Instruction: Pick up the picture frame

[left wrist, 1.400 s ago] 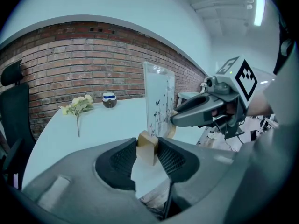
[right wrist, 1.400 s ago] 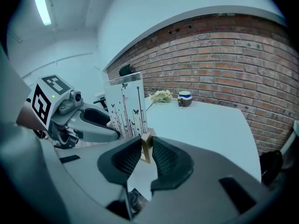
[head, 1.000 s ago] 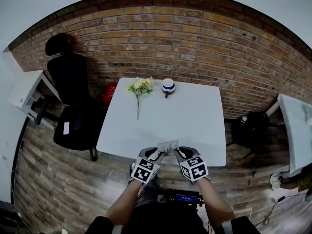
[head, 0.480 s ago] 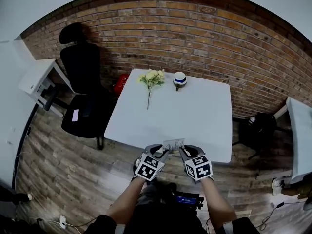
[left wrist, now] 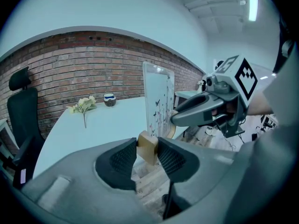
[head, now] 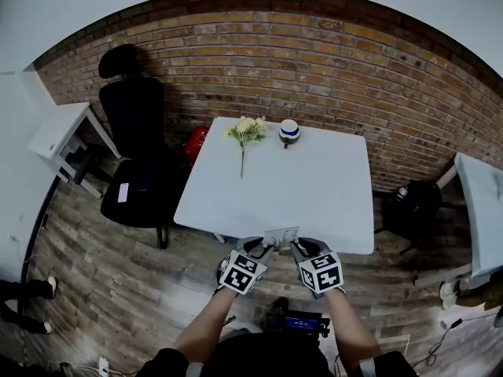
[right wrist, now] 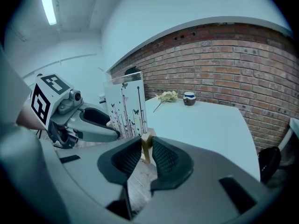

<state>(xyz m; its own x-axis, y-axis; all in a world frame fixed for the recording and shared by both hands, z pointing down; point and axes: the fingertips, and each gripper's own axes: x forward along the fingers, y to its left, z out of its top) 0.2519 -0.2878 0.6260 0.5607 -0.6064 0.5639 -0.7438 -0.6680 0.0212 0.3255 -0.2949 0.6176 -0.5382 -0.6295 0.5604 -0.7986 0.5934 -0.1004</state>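
The picture frame [head: 281, 236] is a clear upright panel printed with butterflies and stems, standing on small wooden foot blocks. It hangs between both grippers at the white table's [head: 314, 187] near edge. My left gripper [head: 259, 247] is shut on its left wooden block [left wrist: 147, 148]; the panel [left wrist: 158, 104] rises just past the jaws. On the other side, my right gripper [head: 297, 247] is shut on the right block [right wrist: 147, 146], with the panel [right wrist: 126, 108] to its left. Plank floor shows under both blocks.
A bunch of pale flowers [head: 245, 132] and a small blue-banded pot [head: 289, 130] lie at the table's far edge by the brick wall. A black office chair [head: 137, 155] stands left of the table, a red thing [head: 195, 142] behind it. A dark bag [head: 413, 203] sits on the right.
Both grippers have carried the frame back from over the tabletop to its near edge, keeping their grip. The head view has drawn back, showing more floor.
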